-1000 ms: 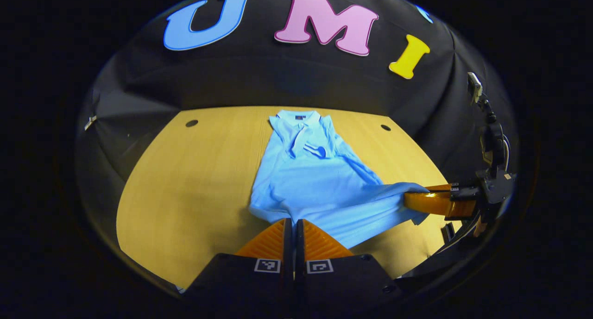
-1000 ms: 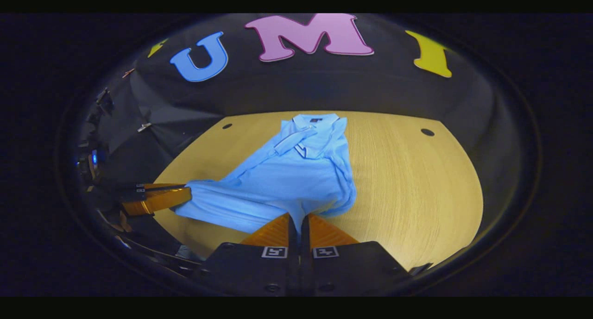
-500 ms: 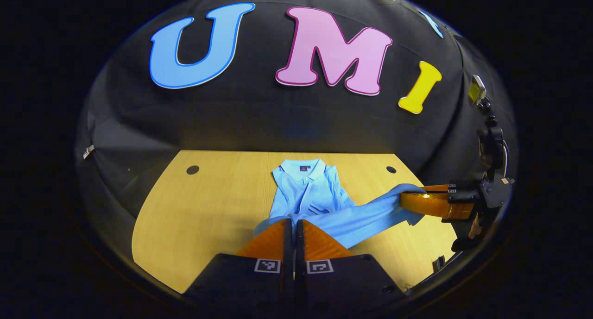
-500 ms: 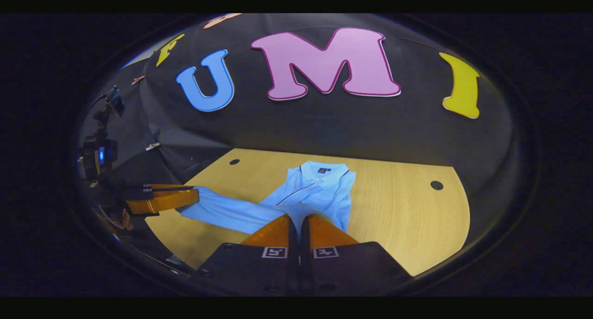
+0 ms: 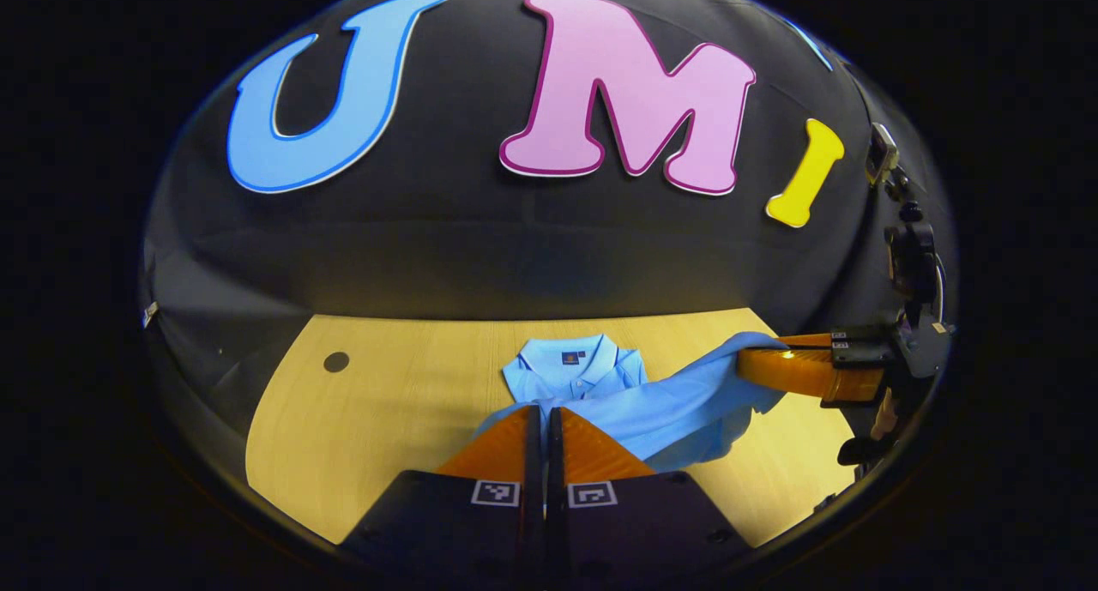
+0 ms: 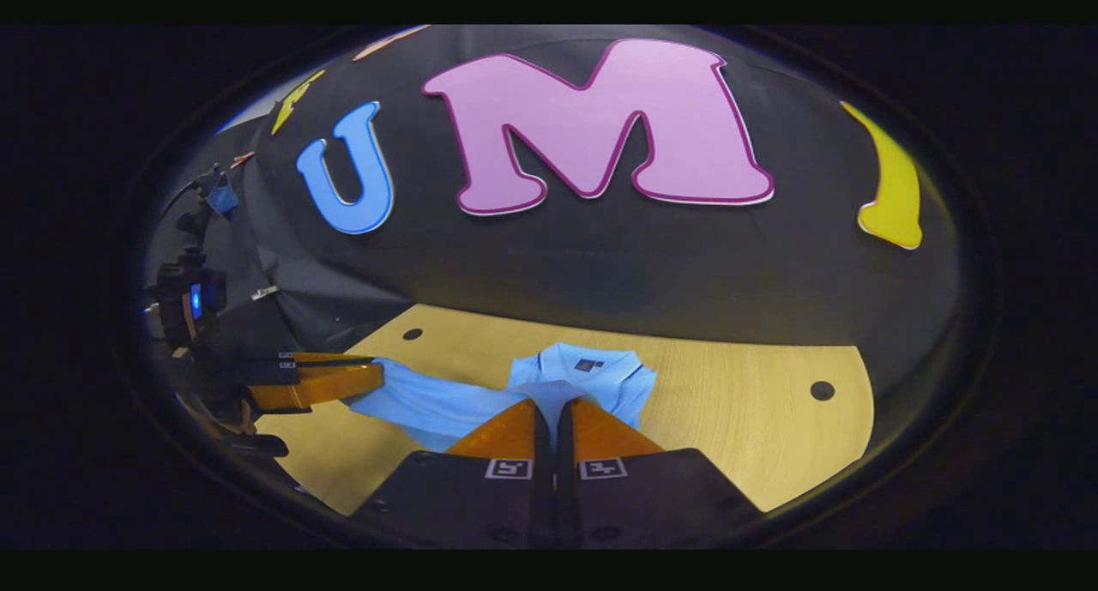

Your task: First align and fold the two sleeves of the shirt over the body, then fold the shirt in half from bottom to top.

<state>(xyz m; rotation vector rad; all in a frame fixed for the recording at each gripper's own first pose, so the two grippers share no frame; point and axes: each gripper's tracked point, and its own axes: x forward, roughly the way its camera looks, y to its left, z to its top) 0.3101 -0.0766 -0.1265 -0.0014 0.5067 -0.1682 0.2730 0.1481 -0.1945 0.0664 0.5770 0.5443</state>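
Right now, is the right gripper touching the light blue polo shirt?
Touching. In the left gripper view, the right gripper is closed on the hem of the light blue polo shirt, and the cloth hangs from its fingers above the wooden table.

Both views are dim overall, with light falling from above onto the wooden surface (image 5: pixel 386 411), which glows warm. The far wall stays dark. Fisheye distortion bends the edges strongly. A bright glare spot sits on the right gripper (image 5: pixel 746 372).

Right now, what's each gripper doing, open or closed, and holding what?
Left gripper: closed on the shirt hem.
Right gripper: closed on the shirt hem too.
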